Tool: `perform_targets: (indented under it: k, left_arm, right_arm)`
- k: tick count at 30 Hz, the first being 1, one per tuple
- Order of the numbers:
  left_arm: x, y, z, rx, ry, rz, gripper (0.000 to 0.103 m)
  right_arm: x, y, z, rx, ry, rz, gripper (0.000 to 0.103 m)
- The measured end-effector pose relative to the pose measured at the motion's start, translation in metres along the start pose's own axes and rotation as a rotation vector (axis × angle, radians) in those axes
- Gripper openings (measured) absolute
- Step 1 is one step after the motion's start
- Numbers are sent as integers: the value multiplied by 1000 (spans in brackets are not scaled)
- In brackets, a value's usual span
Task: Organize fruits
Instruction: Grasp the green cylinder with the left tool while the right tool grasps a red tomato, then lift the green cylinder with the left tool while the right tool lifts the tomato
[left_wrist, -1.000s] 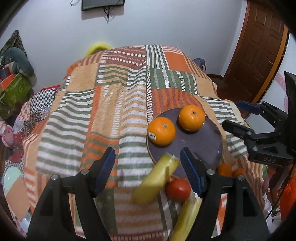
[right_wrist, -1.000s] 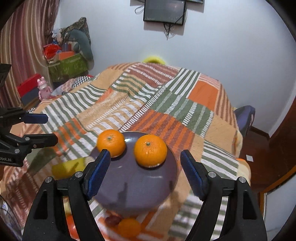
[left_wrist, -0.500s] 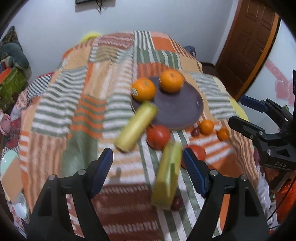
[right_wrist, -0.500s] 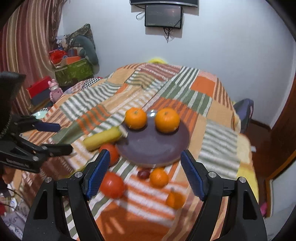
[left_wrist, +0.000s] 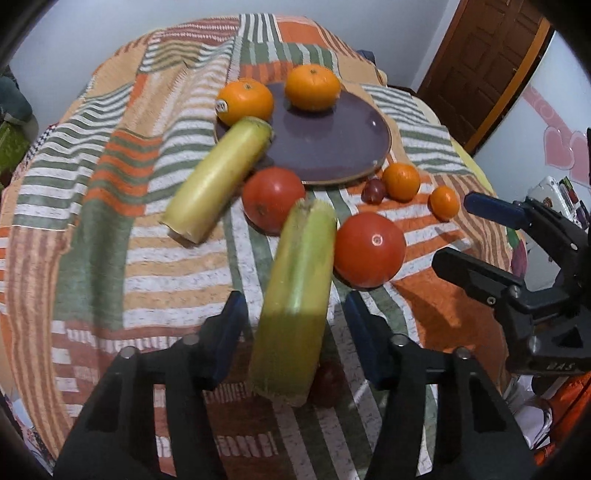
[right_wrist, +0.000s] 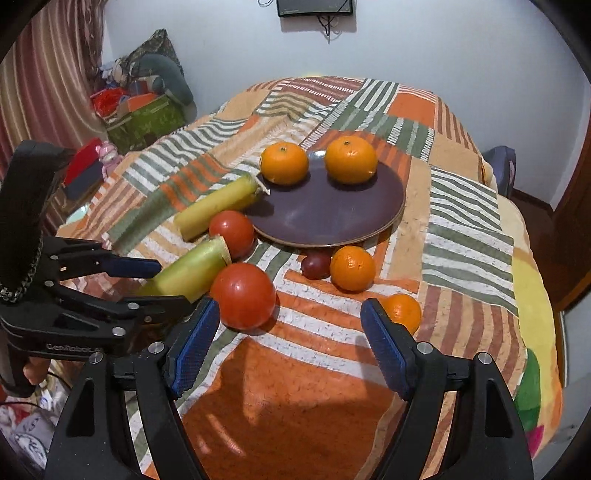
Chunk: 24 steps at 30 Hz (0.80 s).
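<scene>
Where it hovered higher before, the left gripper (left_wrist: 291, 317) now straddles the near yellow-green stalk (left_wrist: 295, 295) — open.

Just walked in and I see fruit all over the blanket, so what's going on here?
Someone with a handheld gripper in each hand is sorting fruit on a striped blanket. The left gripper is open, its fingers either side of a yellow-green stalk piece, not yet closed on it. The right gripper is open and empty above the blanket. Two oranges sit on the purple plate; two tomatoes, another stalk piece and smaller fruits lie off it.
</scene>
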<state>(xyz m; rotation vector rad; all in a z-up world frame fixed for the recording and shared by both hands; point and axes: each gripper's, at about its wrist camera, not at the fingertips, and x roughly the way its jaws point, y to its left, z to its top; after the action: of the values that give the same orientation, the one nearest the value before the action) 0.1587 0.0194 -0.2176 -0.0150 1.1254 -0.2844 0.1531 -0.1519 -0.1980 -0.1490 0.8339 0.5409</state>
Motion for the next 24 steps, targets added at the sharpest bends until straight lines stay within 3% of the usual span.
perform_targets:
  k: [5, 9, 24]
  left_arm:
    - [12, 0, 3, -12, 12, -24, 51]
    - [16, -1, 6, -7, -2, -14, 41]
    - [-9, 25, 6, -53, -53, -49, 38]
  right_arm:
    - [6, 2, -1, -5, 12, 15, 76]
    - [12, 3, 0, -6, 25, 26, 76]
    - [38, 16, 9, -36, 74, 75, 76]
